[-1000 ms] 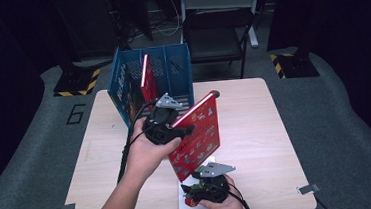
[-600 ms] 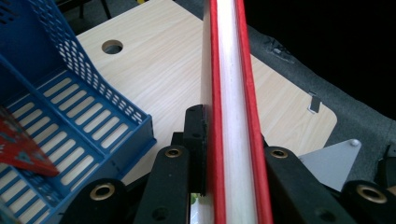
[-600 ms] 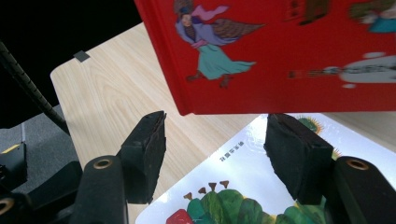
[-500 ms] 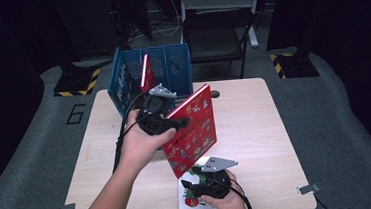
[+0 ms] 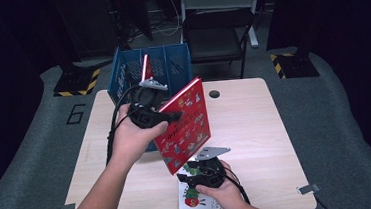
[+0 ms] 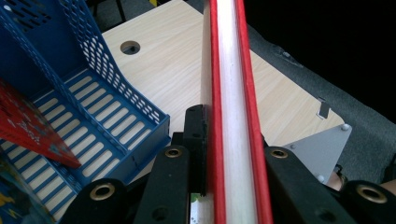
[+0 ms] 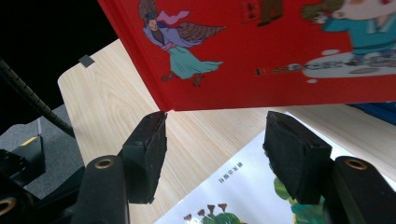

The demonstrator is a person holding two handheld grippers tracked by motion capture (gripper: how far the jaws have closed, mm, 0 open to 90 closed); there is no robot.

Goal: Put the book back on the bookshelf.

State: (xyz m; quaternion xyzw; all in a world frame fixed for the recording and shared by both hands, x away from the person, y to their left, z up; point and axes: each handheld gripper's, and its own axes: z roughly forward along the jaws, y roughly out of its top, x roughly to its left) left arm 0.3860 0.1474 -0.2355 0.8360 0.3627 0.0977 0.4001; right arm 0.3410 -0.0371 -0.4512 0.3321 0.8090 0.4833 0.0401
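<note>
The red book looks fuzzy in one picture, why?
In the left gripper view, the red book sits so close between the jaws that its edge blurs, while the blue rack stays sharp. In the high view, the table is bright and the room behind is dark.

Numeral "6" (image 5: 75, 114) on grey floor mat (image 5: 36, 146).

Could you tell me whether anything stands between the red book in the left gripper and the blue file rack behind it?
Nothing visible does. The left gripper holds the red book above the table just in front of the blue rack, whose near slot looks free.
</note>
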